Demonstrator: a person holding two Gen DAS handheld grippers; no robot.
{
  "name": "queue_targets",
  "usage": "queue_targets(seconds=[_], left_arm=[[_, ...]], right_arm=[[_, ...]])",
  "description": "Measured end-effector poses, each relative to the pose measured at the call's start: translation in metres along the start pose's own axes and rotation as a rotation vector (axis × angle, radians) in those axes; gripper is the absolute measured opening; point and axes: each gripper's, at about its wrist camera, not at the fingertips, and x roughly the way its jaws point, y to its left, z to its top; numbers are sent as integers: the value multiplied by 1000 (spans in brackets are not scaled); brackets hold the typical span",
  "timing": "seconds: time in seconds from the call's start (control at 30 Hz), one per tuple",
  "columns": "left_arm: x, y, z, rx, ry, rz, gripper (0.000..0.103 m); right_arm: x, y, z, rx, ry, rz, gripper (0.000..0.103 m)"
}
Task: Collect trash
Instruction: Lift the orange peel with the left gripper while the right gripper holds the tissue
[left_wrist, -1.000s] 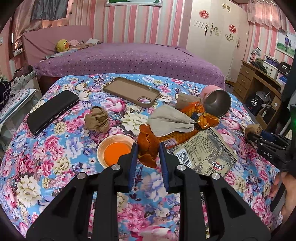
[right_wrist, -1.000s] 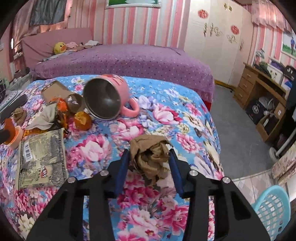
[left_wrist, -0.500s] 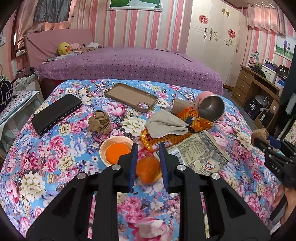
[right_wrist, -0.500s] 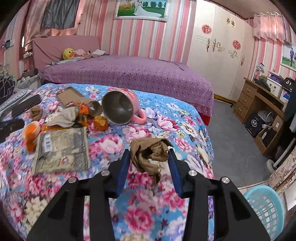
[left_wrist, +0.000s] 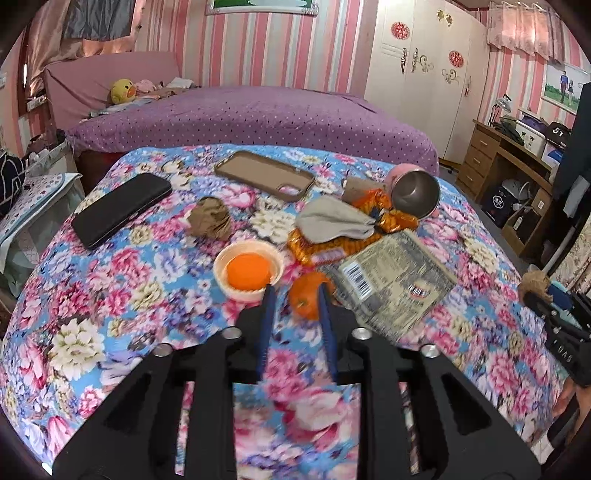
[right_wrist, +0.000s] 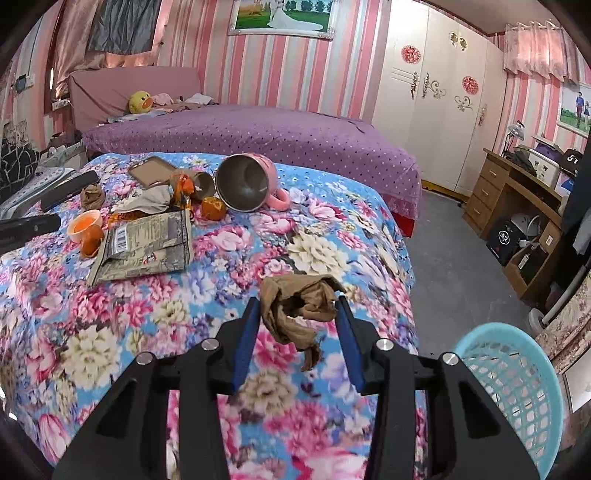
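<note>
Orange peel sits at your left gripper tips, jaws opening, over the floral bedspread; your right gripper clamps a brown crumpled stocking above the bed edge; the blue basket stands lower right.

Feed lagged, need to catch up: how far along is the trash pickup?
Done: nothing visibly binned; the blue basket shows no trash in its visible part. In hand: right gripper holds a brown wad; left gripper is opening around the orange peel. Left: printed wrapper, orange snack wrappers, another brown wad.
</note>
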Motion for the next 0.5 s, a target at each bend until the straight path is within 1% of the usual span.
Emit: queue_targets(seconds=[0.03, 0.07, 0.1, 0.2, 0.3, 0.4, 0.5], left_arm=[[-1, 4, -3, 5, 2, 7, 40], [-3, 7, -5, 10, 1, 20, 49], [-3, 11, -8, 14, 3, 29, 54], [-3, 22, -15, 20, 23, 34, 61], [-1, 28, -22, 28, 24, 41, 64], [7, 26, -22, 25, 32, 37, 64], [18, 15, -16, 2, 52, -6, 64]], right_arm=[[-2, -1, -2, -2, -3, -3, 42], [-3, -3, -4, -8, -2, -8, 42], [-4, -5, -5, -11, 0, -12, 42], [-5, -16, -7, 5, 1, -9, 42], [-5, -22, -8, 21, -1, -9, 42], [-5, -27, -8, 35, -3, -3, 42], [-3, -28, -7, 38, -4, -2, 42]])
